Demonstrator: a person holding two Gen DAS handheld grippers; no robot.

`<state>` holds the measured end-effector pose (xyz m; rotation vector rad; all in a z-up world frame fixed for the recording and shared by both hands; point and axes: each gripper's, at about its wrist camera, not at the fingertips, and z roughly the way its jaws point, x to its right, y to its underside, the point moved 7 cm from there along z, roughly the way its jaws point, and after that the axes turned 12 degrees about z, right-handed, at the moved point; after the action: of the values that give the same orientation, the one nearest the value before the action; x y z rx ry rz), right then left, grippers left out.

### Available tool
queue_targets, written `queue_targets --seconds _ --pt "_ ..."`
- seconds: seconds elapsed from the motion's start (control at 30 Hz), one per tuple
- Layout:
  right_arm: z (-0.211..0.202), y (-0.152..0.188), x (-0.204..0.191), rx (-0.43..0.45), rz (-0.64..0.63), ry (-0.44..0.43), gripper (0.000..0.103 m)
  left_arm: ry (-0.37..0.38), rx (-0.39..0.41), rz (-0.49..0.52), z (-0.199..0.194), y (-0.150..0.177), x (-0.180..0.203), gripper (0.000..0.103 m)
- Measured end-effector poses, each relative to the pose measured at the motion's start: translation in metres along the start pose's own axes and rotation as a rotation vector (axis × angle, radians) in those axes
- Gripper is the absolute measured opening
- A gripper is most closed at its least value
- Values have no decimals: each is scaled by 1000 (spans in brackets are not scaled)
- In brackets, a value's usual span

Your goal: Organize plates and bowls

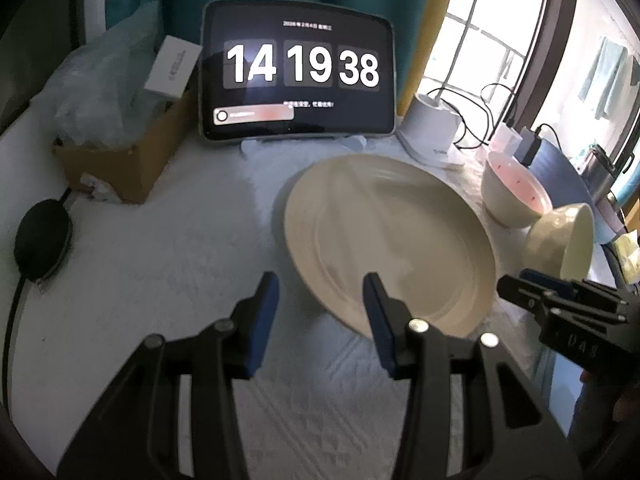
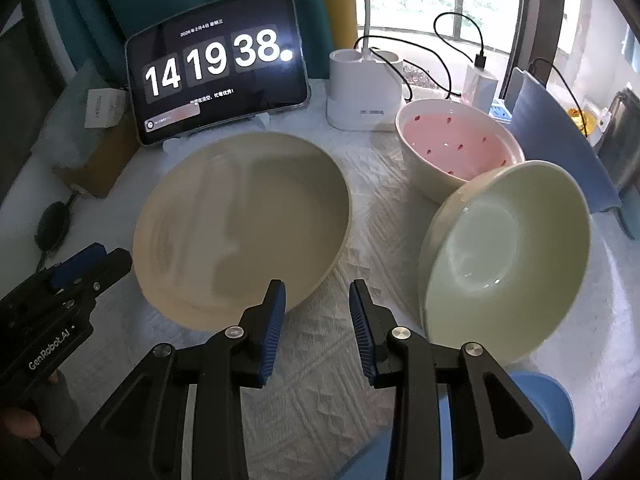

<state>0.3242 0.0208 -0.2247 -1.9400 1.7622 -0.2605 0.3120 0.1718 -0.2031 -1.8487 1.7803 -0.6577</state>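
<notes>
**Both grippers empty, dishes not yet stacked**

While neither holds anything, the left gripper (image 1: 320, 320) and the right gripper (image 2: 318, 328) hover with jaws apart over the white cloth (image 2: 320, 420). The left one is at the near rim of the cream plate (image 1: 384, 240); the cream bowl (image 2: 508, 260) stands tilted just right of the right one, beside the pink bowl (image 2: 456, 144). A pickup seems next, calling for a rim between the pads. Counted: one plate, two bowls, plus a blue dish (image 2: 556, 136) behind.
</notes>
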Motion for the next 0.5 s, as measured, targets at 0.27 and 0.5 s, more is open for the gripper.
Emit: queue_targets --seconds 0.27,0.5 --pt "21 -6 2 -26 14 17 36 20 -38 10 26 -3 3 45" --pt "37 -8 -3 -52 1 21 36 26 -84 19 48 0 5 47"
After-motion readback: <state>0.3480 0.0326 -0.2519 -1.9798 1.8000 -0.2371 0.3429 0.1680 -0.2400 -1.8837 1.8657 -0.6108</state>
